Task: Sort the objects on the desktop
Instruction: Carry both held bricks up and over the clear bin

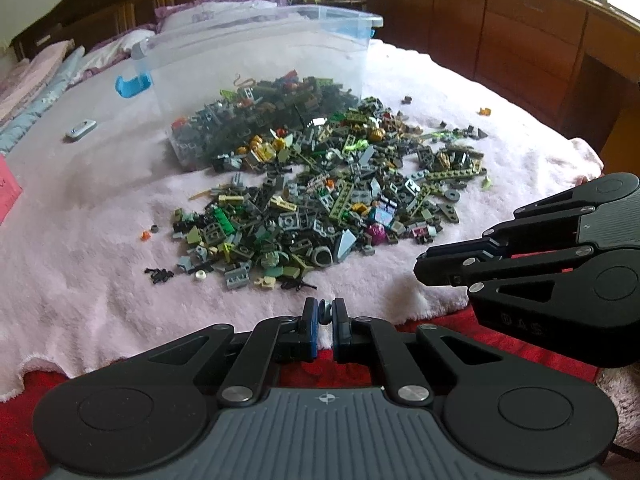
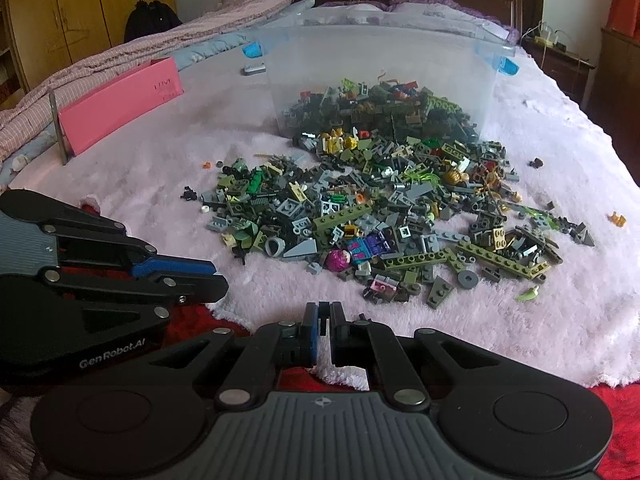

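Observation:
A big heap of small building bricks (image 1: 320, 192) (image 2: 380, 208), mostly grey, olive and black, spills across a pale pink fluffy blanket (image 1: 100, 260) from a clear plastic bin (image 1: 256, 52) (image 2: 380, 48) lying on its side. My left gripper (image 1: 325, 312) (image 2: 216, 276) hovers over the blanket's near edge, short of the heap. Its jaws are shut and I see nothing held. Just to its right, my right gripper (image 2: 324, 312) (image 1: 420, 268) is also shut and holds nothing. Neither touches a brick.
A pink box (image 2: 120, 108) stands on the blanket at the left, and a small grey flat item (image 1: 80, 129) lies beside the bin. Stray bricks (image 2: 618, 219) lie to the right of the heap. A red cover (image 2: 616, 400) shows under the blanket's near edge. Wooden cabinets (image 1: 520, 40) line the right.

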{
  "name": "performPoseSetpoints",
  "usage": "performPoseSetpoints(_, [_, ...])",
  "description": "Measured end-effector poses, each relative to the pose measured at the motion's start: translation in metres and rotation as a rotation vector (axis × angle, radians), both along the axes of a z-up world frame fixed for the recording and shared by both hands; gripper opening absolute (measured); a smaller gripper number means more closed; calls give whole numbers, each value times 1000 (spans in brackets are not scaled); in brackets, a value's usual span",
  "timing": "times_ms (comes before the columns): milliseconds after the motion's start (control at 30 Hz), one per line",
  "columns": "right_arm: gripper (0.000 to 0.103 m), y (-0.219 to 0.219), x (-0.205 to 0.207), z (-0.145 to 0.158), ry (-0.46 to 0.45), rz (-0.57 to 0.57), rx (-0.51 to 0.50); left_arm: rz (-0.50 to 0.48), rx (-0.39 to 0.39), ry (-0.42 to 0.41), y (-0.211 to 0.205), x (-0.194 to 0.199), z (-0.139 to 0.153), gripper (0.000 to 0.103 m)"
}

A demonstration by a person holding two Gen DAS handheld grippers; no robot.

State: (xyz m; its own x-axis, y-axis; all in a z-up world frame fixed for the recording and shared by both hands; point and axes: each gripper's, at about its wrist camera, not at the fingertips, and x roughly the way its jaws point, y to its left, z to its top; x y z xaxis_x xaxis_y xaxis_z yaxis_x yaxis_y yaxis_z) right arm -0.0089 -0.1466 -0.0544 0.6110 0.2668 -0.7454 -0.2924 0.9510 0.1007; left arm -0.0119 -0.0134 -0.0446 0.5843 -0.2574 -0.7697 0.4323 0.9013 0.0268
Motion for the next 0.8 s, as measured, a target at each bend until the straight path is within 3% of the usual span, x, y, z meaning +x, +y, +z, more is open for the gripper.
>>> performPoseSetpoints(800, [6,0,30,53,-116,4,23,30,-73,-121,-3,40,57,8])
